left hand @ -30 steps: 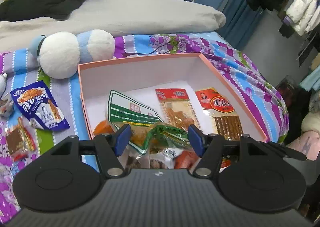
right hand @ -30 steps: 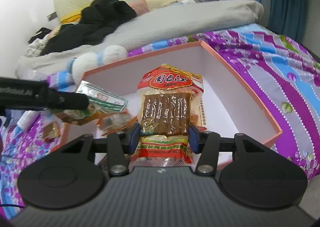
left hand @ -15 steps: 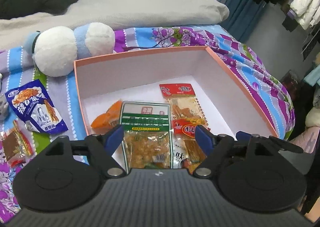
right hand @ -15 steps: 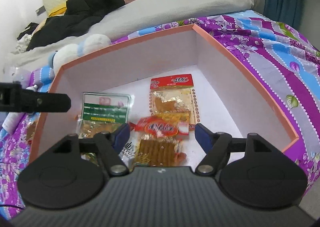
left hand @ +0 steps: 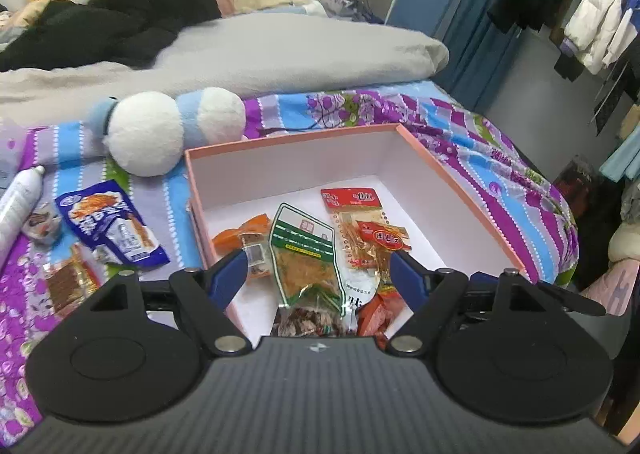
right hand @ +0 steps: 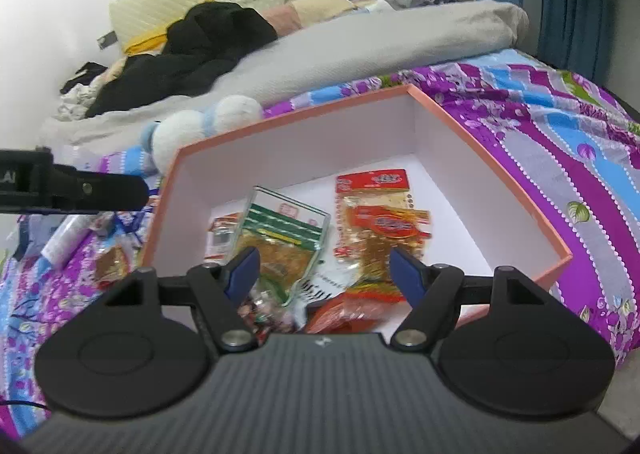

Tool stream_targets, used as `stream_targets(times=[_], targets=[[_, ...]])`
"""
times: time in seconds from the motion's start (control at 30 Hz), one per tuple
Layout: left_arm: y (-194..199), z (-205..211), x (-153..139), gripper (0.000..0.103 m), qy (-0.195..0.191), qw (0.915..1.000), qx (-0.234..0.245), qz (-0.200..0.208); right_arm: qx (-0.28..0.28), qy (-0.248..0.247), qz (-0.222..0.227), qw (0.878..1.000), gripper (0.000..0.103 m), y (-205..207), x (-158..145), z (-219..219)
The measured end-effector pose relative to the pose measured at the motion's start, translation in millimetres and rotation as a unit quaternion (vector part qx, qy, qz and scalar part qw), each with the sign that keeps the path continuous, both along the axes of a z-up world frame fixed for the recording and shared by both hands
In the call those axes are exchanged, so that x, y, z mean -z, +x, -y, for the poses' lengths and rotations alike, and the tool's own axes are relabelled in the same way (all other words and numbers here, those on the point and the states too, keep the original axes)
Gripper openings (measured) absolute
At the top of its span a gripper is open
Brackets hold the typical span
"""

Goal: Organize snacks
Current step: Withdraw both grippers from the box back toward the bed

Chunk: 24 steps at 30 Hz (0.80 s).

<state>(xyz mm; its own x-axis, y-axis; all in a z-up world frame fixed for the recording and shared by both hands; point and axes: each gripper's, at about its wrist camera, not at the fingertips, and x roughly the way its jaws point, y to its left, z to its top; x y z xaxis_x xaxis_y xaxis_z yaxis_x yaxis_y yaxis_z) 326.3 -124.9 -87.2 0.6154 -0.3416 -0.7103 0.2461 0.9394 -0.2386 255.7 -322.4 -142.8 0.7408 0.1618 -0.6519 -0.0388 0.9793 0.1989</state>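
A pink box (left hand: 460, 189) on the bed holds several snack packets: a green-and-white packet (left hand: 306, 254), a red-topped packet (left hand: 352, 201) and a red packet of brown sticks (left hand: 382, 240). My left gripper (left hand: 318, 276) is open and empty above the box's near edge. My right gripper (right hand: 322, 268) is open and empty over the same box (right hand: 500, 169), above the green packet (right hand: 280, 242) and red packet (right hand: 386, 225). On the sheet left of the box lie a blue packet (left hand: 110, 228) and a brown snack (left hand: 66, 286).
A white and blue plush toy (left hand: 160, 129) lies behind the box. A white bottle (left hand: 18, 201) and a small wrapper (left hand: 42, 221) lie at the far left. A grey duvet (left hand: 260, 53) and dark clothes cover the bed's far half. The bed edge drops off at right.
Both grippers opened: the left let go of the green packet and the right let go of the red stick packet, both now lying in the box. Both grippers drew back.
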Motion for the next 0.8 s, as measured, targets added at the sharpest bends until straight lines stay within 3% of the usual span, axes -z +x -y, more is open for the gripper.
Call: stream_targets(times=[0.43, 0.8], targets=[[-90, -45, -45, 0.082, -0.013, 0.9987, -0.025, 0.041, -0.019, 0.004, 0.045, 0.999, 0.073, -65, -38, -27], [-155, -81, -55, 0.082, -0.023, 0.9970, -0.051, 0.053, -0.035, 0.010, 0.071, 0.997, 0.073, -117, -51, -53]])
